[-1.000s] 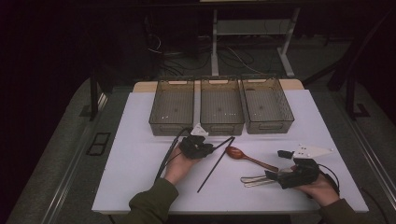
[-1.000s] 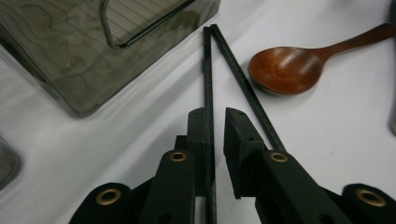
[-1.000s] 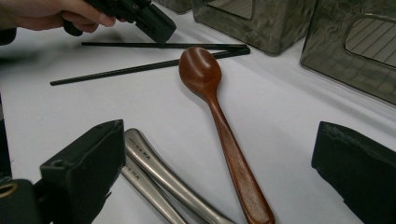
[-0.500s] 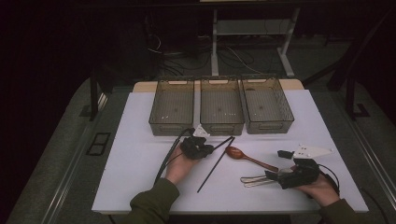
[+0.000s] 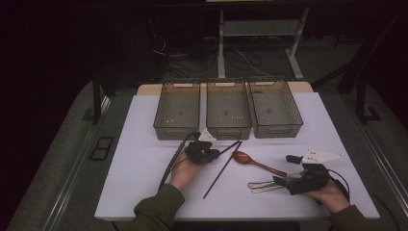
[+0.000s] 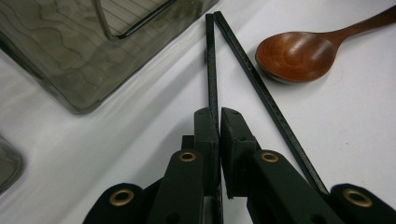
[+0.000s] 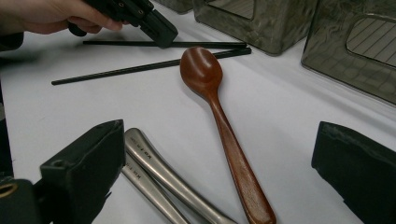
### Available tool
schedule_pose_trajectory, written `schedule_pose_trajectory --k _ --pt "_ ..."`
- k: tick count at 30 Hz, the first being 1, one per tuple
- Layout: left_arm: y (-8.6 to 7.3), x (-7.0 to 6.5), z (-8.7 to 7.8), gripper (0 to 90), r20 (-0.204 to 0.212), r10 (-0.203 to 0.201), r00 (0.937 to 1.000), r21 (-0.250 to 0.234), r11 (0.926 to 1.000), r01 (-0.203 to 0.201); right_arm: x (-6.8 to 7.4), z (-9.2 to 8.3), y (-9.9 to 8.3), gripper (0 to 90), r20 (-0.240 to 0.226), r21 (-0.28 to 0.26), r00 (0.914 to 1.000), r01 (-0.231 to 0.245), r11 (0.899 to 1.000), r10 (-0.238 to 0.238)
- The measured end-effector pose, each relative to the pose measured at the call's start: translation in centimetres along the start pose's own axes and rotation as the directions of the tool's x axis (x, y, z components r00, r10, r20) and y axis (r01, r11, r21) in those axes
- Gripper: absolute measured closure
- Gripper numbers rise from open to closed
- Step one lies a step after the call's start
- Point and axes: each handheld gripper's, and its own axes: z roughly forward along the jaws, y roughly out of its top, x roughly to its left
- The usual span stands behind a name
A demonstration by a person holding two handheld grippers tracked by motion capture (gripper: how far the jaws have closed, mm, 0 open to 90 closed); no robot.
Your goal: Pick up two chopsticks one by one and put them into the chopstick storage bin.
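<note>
Right gripper (image 5: 284, 181): near your edge of the bench (image 5: 144, 159), you hold it with jaws wide apart; the metal handles (image 7: 159, 172) lie just inside the left jaw, not pinched.
Wooden spoon (image 7: 215, 116): it lies between those jaws and the chopsticks, bowl pointing away from you, untouched.
Left gripper (image 6: 218, 122): your jaws have just been closing and now stand together on one black chopstick (image 6: 211, 60), which runs out straight ahead from between the pads.
What changed: a second ago that chopstick lay loose in front of the jaws; now it is clamped, still flat on the bench.
Second chopstick (image 6: 261, 88): it lies free beside the held one, the two touching at their far tips and spreading apart toward you.
Meaning: the grasp looks made, so the lift should come next; I judge the free stick may get dragged where the tips meet.
Three bins (image 5: 228, 109): they stand in a row beyond the chopsticks, the middle one nearest the held stick.
</note>
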Motion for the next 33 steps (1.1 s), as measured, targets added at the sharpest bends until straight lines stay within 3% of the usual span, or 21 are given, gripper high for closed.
schedule_pose_trajectory --k 12,33 --pt "0.1 0.3 -1.2 84.8 0.023 -0.012 0.9997 -0.003 0.9999 0.012 0.0 0.0 0.0 2.4 0.0 0.001 1.0 0.0 1.0 0.0" --pt "0.8 -0.2 -3.5 84.9 0.04 -0.011 0.9991 -0.065 0.9978 0.014 -0.1 -0.1 0.0 2.4 -0.001 0.002 1.0 -0.003 1.0 0.003"
